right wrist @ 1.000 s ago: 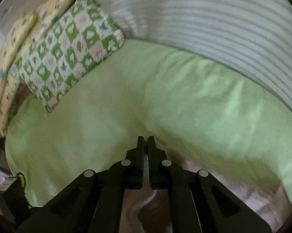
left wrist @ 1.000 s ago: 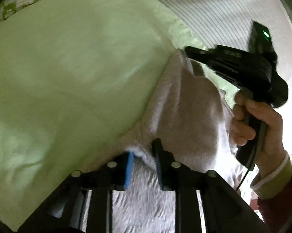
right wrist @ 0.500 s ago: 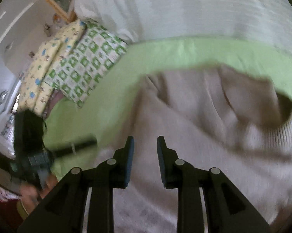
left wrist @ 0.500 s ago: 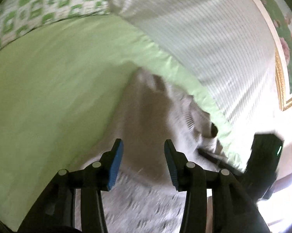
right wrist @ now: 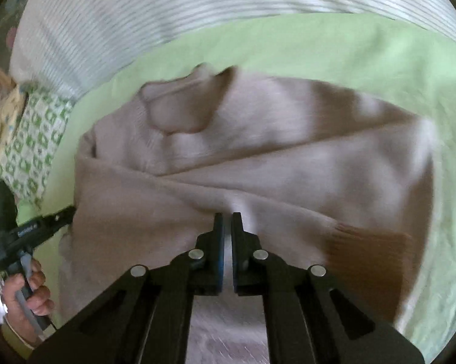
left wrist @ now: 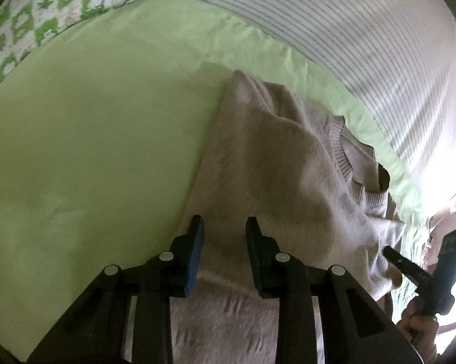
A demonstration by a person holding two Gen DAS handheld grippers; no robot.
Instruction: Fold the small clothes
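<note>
Right gripper (right wrist: 227, 216) pinches a fold of the fuzzy beige sweater (right wrist: 258, 151) (left gripper (left wrist: 225, 227) gapes wide) on the smooth green sheet (left wrist: 91, 136).

A light-green bed sheet (left wrist: 91, 139) lay beneath a striped blanket (left wrist: 364, 36), a green-checked pillow (left wrist: 46, 9) behind, sunlight streaming in.

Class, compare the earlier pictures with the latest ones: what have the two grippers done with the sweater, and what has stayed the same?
The left gripper, clamped on the sweater a second ago, has let go and now stands open over it. The right gripper opened half a second ago and has now closed on a fold of the sweater. The sweater itself dropped flatter onto the green sheet. The sheet, the patterned pillow and the striped bedding stayed put.
</note>
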